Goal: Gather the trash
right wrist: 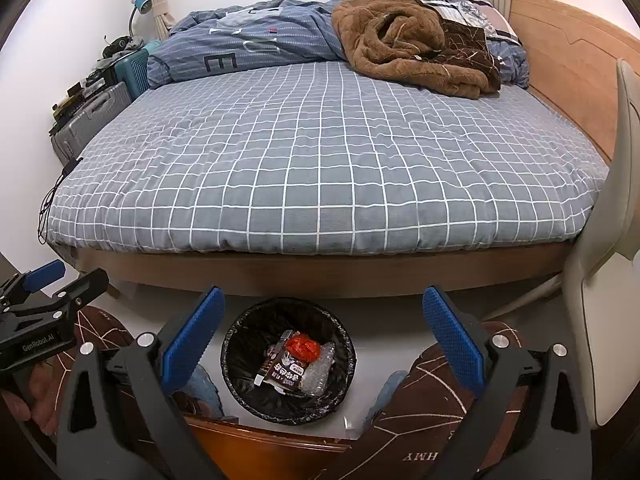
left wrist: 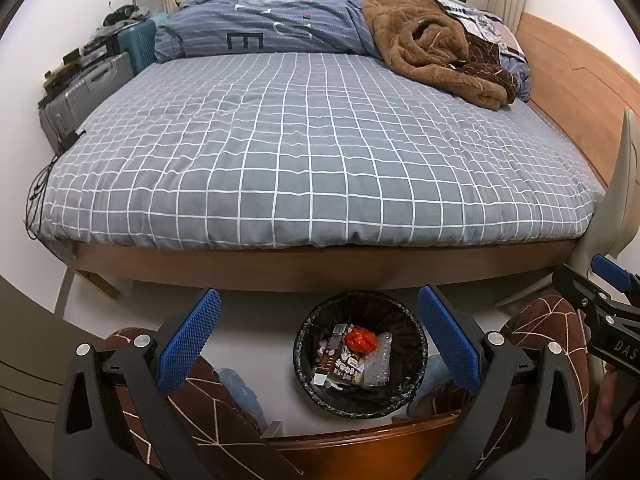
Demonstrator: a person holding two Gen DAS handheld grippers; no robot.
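Note:
A round bin with a black liner (left wrist: 404, 320) stands on the white floor in front of the bed; it also shows in the right wrist view (right wrist: 244, 332). In it lie a dark snack wrapper (left wrist: 334, 350), a red crumpled wrapper (left wrist: 361, 341) and clear bubble plastic (left wrist: 378, 368). My left gripper (left wrist: 318, 340) is open and empty, held above the bin. My right gripper (right wrist: 322, 342) is open and empty, held above and just right of the bin. The right gripper also shows at the right edge of the left wrist view (left wrist: 608, 292), the left gripper at the left edge of the right wrist view (right wrist: 56, 284).
A bed with a grey checked cover (left wrist: 304, 152) fills the view ahead, with a blue duvet (left wrist: 264, 24) and brown blanket (left wrist: 432, 48) at its far end. Suitcases (left wrist: 80, 92) stand left of it. A pale chair (right wrist: 600, 280) stands right. A brown wooden edge (left wrist: 360, 444) lies below the grippers.

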